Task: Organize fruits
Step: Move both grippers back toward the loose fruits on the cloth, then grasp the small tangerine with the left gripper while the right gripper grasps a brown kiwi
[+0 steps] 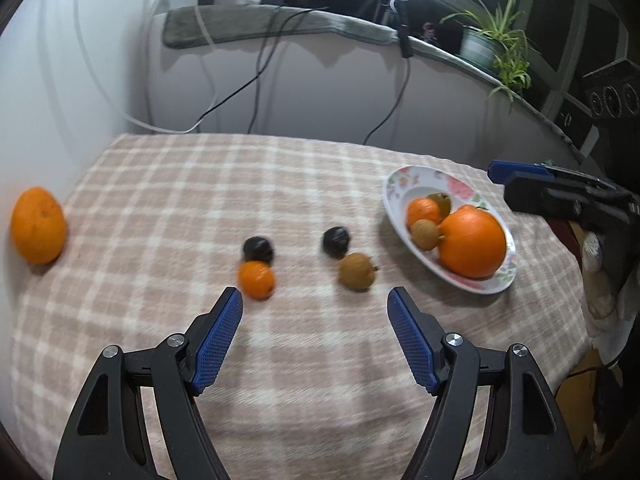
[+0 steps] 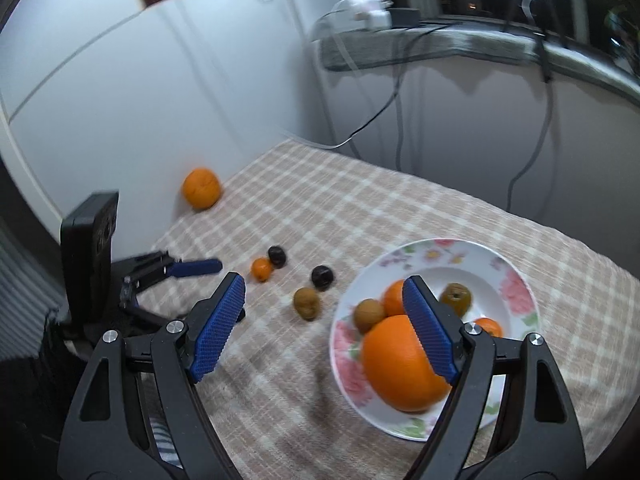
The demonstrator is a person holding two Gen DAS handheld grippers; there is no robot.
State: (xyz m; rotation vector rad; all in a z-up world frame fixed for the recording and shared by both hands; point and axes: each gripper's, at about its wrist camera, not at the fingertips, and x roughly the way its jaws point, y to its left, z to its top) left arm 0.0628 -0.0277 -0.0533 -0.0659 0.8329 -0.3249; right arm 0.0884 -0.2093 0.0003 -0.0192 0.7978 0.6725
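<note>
**Plate partly filled, five fruits still on the cloth**

From my seat the job looks under halfway done. The floral plate (image 2: pixel 516 292) already holds a large orange (image 2: pixel 396 364), a smaller orange fruit behind it (image 1: pixel 422 211), a brown fruit (image 2: pixel 369 314) and a greenish-brown one (image 2: pixel 456 296); a fifth small orange one (image 2: pixel 489 326) seems to sit at its near edge, though my right finger hides most of it.

Left on the checked tablecloth (image 1: pixel 160 200): a small orange (image 1: pixel 256 279) touching a dark fruit (image 1: pixel 258 249), a second dark fruit (image 1: pixel 336 241) just beside a brown fruit (image 1: pixel 357 277), and a big orange (image 1: pixel 38 225) well apart, against the wall.

My left gripper (image 1: pixel 315 300) is spread wide and empty, low above the cloth, near the loose cluster. My right gripper (image 2: pixel 324 284) is likewise wide and empty, above the plate's near side. I'd judge the small cluster comes next and the far orange last.
</note>
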